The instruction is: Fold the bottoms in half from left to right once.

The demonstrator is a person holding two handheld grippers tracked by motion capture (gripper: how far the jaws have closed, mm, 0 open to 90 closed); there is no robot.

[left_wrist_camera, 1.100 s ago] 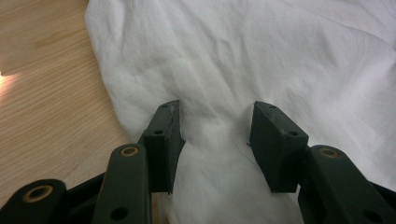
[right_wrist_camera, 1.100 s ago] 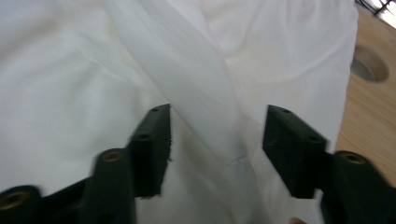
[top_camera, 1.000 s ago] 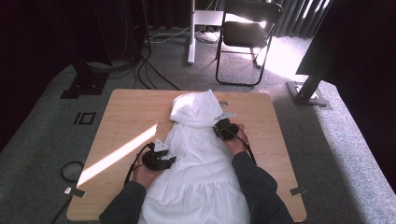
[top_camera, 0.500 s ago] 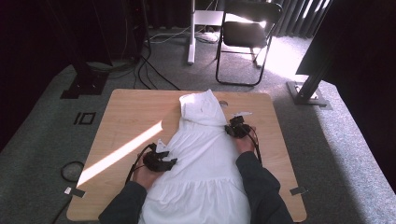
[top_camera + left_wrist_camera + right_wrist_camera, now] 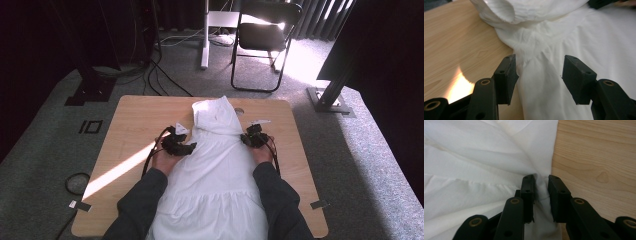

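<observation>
In the high view, a white garment (image 5: 215,175) lies lengthwise down the middle of the wooden surface (image 5: 130,120), its narrow folded top toward the upper middle of the frame and its wide skirt running off the bottom edge between the person's dark sleeves.

At the left of centre in that view, the left gripper (image 5: 181,146) sits at the garment's left edge, just below the folded top. In the left gripper view its jaws stand well apart and have just been opening further; the left gripper (image 5: 539,72) has the gathered white cloth (image 5: 584,45) lying in the gap between the pads without being pressed. The left pad (image 5: 507,72) sits right at the cloth's edge, where the fabric meets bare wood (image 5: 456,47), while the right pad is over plain cloth. The rolled fold of the garment's top fills the upper middle of that frame.

At the right of centre in the high view, the right gripper (image 5: 254,138) rests at the garment's right edge, level with the other gripper. In the right gripper view, the right gripper (image 5: 541,195) has its jaws close together with a narrow gap, and a bunched fold of the garment's edge (image 5: 486,157) runs up between the pads; the cloth puckers toward them. Bare wood (image 5: 599,152) fills the right side of that frame.
</observation>
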